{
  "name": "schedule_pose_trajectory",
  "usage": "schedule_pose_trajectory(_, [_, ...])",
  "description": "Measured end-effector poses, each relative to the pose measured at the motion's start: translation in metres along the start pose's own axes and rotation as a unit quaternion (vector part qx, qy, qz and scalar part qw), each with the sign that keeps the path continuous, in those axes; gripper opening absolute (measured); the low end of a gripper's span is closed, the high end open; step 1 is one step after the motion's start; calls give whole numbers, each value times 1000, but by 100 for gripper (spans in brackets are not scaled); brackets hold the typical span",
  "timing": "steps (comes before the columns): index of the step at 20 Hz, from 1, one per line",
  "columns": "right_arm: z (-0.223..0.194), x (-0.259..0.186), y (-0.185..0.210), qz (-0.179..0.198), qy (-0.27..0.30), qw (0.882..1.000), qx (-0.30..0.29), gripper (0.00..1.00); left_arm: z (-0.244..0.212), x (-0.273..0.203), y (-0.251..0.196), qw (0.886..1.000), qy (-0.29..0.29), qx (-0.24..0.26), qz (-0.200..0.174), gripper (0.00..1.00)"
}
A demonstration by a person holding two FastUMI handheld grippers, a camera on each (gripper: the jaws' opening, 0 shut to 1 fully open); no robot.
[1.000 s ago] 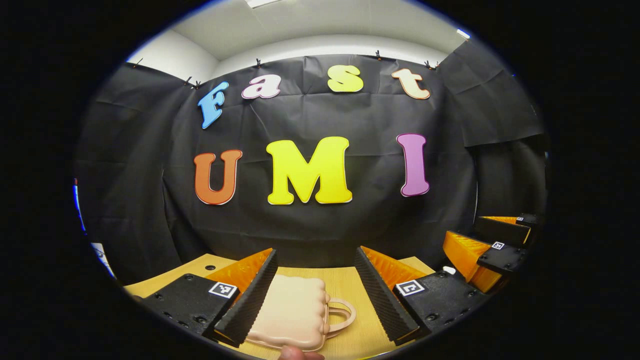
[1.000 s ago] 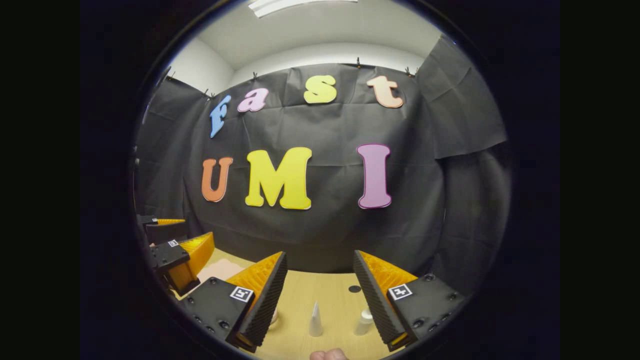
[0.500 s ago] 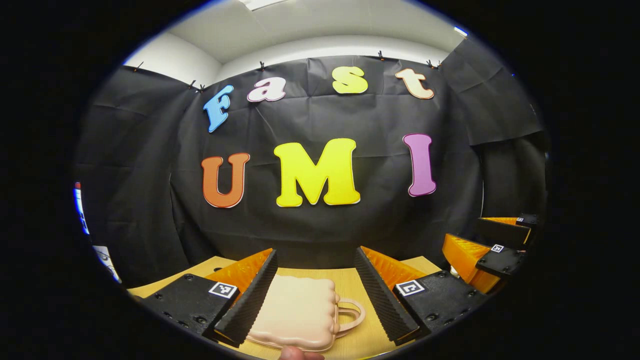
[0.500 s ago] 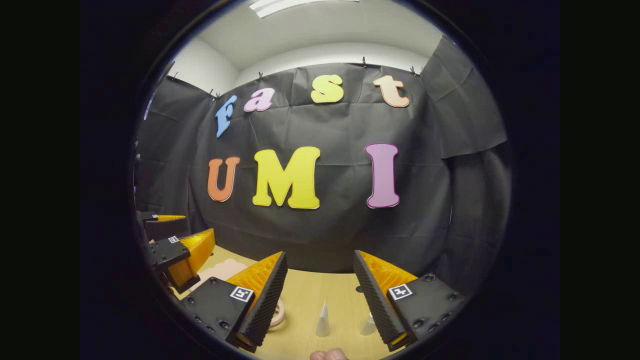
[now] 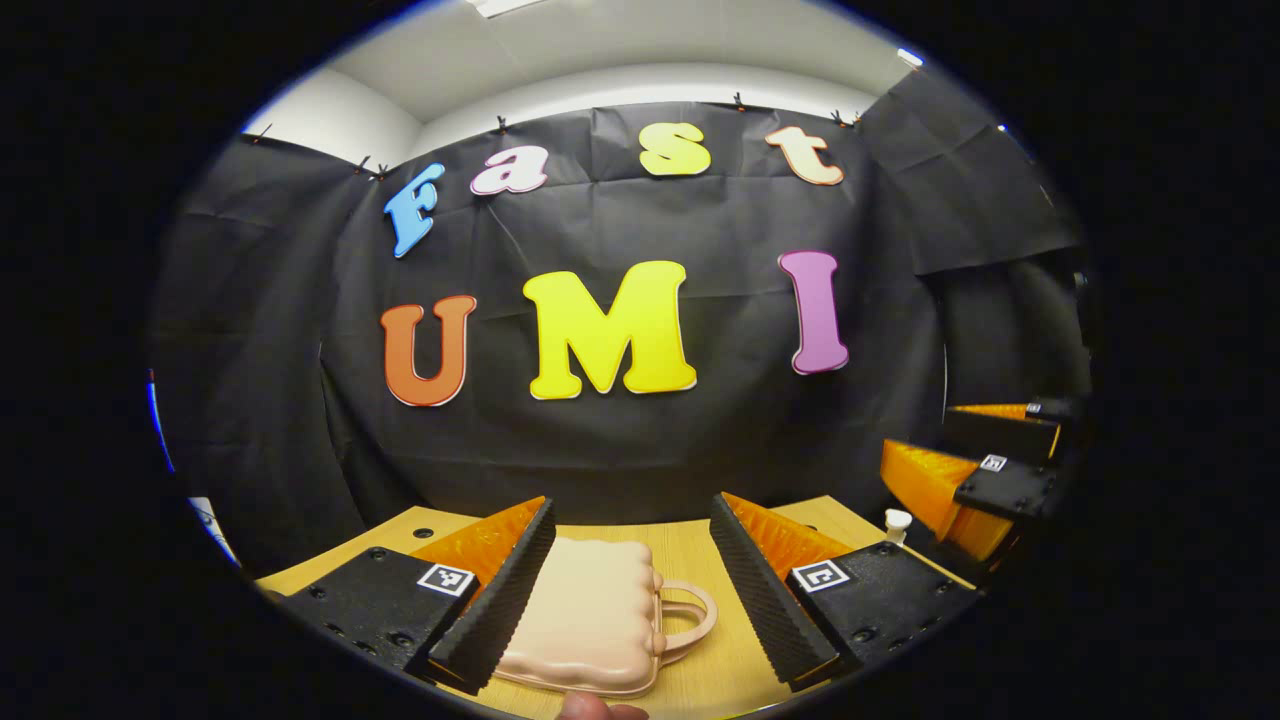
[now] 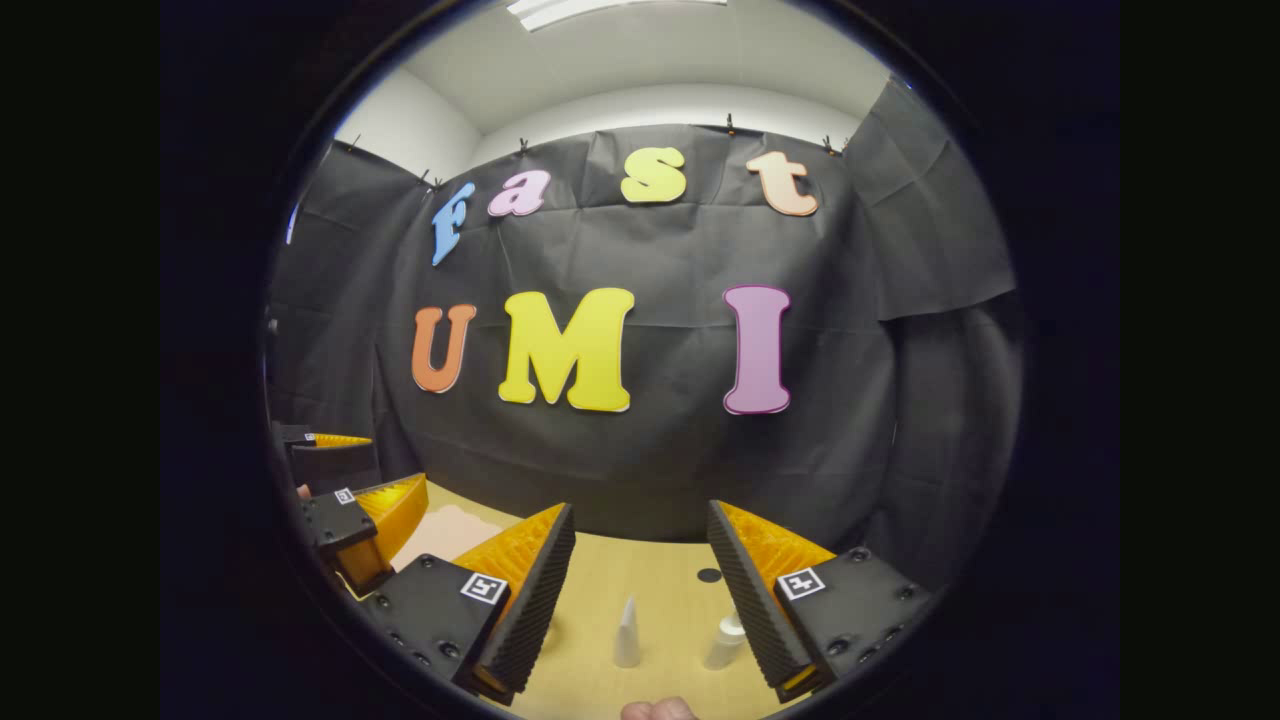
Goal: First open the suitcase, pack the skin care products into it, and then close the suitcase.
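Tabletop (image 5: 700,560): closed pink suitcase (image 5: 590,620) lies flat | left gripper (image 5: 632,590) spread above it | right gripper (image 6: 640,590) spread above white bottles (image 6: 627,635) | no legible labels seen.

**Both grippers drift slightly; little else moves**

In the left gripper view, the suitcase (image 5: 590,620) has slid back leftward after a brief shift to the right half a second ago, its handle now sitting a little closer to the view's centre again. Over by the right gripper (image 5: 975,470), seen beyond the suitcase, a white pump bottle (image 5: 897,522) has come clear into sight, where earlier only a sliver showed. In the right gripper view, the white cone tube (image 6: 627,634) sits slightly higher, and the small bottle (image 6: 726,640) beside it shows more of itself. The round ring left of the tube, plain half a second ago, has slipped almost wholly behind the finger.
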State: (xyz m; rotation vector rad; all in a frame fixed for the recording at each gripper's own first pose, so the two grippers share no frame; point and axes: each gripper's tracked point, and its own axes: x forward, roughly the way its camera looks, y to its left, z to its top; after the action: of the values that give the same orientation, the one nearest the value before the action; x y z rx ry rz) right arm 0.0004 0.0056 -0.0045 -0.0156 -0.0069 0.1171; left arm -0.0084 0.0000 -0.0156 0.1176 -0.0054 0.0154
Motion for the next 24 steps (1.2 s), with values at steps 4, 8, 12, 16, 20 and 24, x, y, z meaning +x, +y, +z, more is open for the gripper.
schedule_pose_trajectory(4, [-34, -10, -20, -9, 41, 999, 5, 79, -31, 5, -20, 998, 49, 7, -28, 99])
schedule_pose_trajectory(8, [-46, -11, -37, -12, 58, 998, 5, 80, -83, 18, -41, 987, 115, 81, -81, 99])
schedule_pose_trajectory(12, [-56, -12, -58, -27, 71, 997, 5, 80, -138, 25, -52, 957, 172, 202, -120, 98])
schedule_pose_trajectory(16, [-61, -15, -81, -45, 80, 996, 2, 80, -188, 43, -54, 907, 229, 329, -132, 95])
schedule_pose_trajectory(20, [-64, -17, -101, -62, 85, 994, 2, 80, -213, 66, -57, 877, 243, 392, -135, 84])
schedule_pose_trajectory(24, [-68, -17, -112, -71, 89, 993, 12, 80, -223, 70, -55, 860, 269, 412, -133, 71])
